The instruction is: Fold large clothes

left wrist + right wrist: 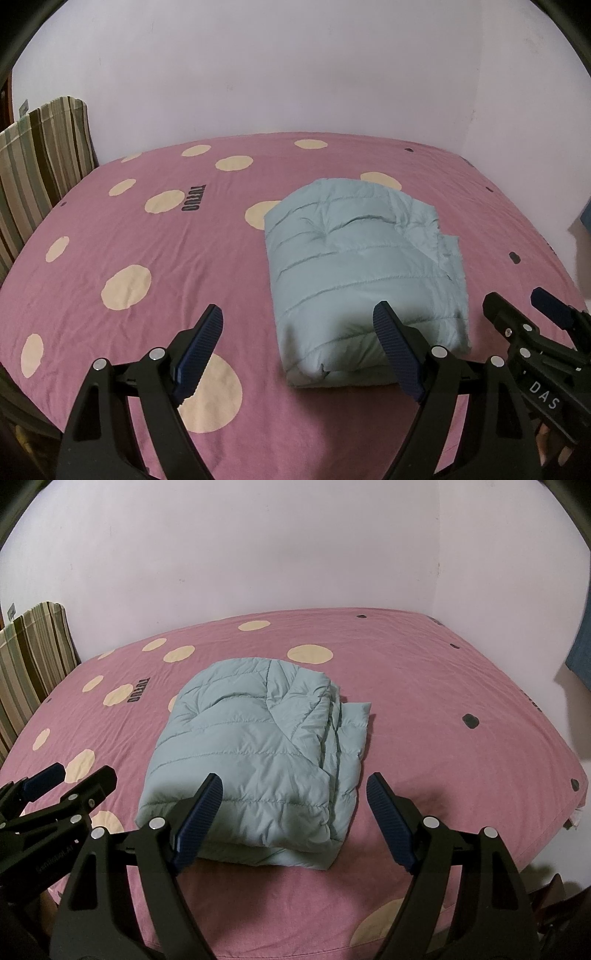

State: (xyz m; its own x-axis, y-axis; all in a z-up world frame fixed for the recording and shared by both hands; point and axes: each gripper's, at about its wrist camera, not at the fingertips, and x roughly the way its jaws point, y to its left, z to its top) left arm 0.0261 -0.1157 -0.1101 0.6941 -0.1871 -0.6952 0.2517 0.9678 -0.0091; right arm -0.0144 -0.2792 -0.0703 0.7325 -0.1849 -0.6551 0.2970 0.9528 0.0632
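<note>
A light blue quilted puffer jacket lies folded into a thick rectangular bundle on the pink bed; it also shows in the right wrist view. My left gripper is open and empty, held above the bed in front of the bundle's near left corner. My right gripper is open and empty, held in front of the bundle's near right edge. The right gripper also shows at the right edge of the left wrist view. The left gripper shows at the left edge of the right wrist view.
The bed has a pink sheet with cream dots. A striped pillow or cushion stands at the far left against the pale wall. A dark blue object hangs at the right. The bed's right edge drops off.
</note>
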